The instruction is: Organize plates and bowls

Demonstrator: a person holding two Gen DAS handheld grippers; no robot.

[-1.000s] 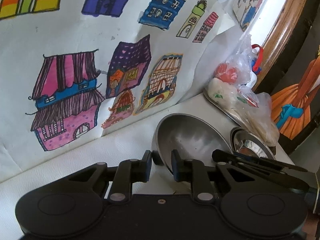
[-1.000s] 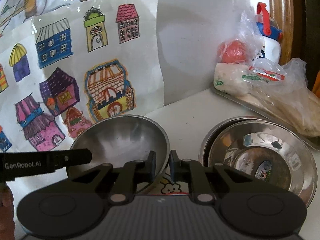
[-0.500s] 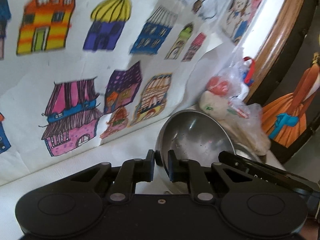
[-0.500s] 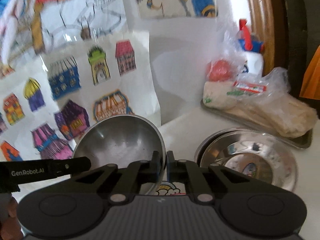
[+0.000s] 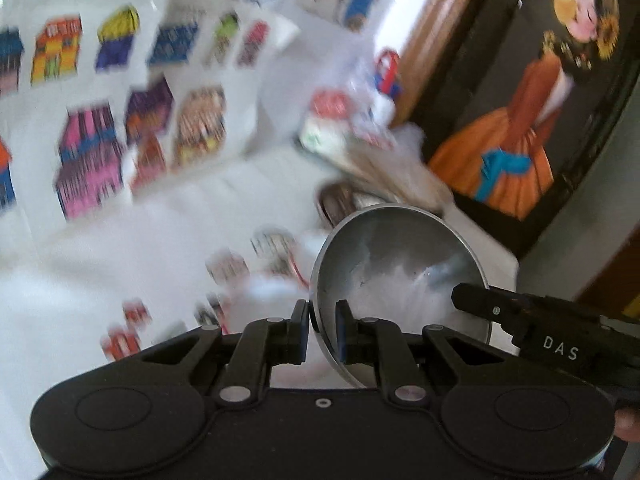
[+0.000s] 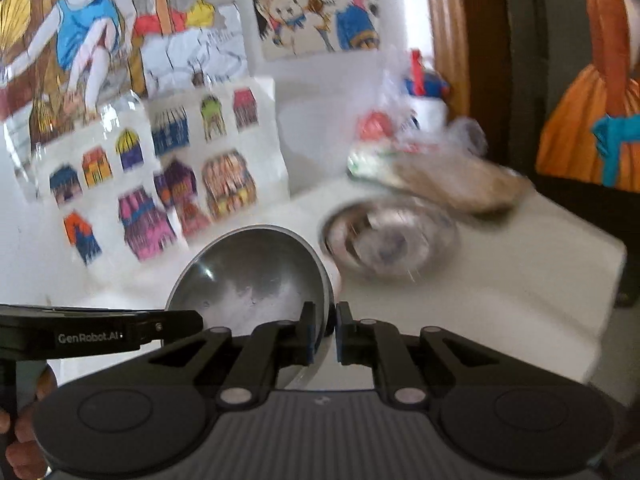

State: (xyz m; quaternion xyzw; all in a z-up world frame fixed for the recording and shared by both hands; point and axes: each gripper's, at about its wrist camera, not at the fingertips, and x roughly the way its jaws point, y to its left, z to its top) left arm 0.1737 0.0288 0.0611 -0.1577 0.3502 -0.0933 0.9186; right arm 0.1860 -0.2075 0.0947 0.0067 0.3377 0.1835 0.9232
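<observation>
A steel bowl point(image 5: 400, 264) is held in the air between both grippers. My left gripper point(image 5: 322, 330) is shut on its left rim. My right gripper point(image 6: 323, 334) is shut on its right rim, and the bowl also shows in the right wrist view point(image 6: 252, 276). The right gripper's body point(image 5: 560, 344) shows at the right of the left wrist view, and the left gripper's body point(image 6: 92, 334) at the left of the right wrist view. Stacked steel plates point(image 6: 390, 236) lie on the white table point(image 6: 520, 272), blurred, to the right of the bowl and lower; they also show in the left wrist view point(image 5: 340, 200).
A tray with plastic-wrapped food point(image 6: 448, 176) sits behind the plates. A white bottle with a blue and red cap point(image 6: 426, 100) stands at the back. Drawings of houses point(image 6: 160, 192) cover the wall. The table's right edge point(image 6: 608, 304) is close. A framed picture point(image 5: 532, 92) stands at the right.
Both grippers have lifted the bowl well above the table and pulled it back. The table, plates and tray now look lower and farther away.
</observation>
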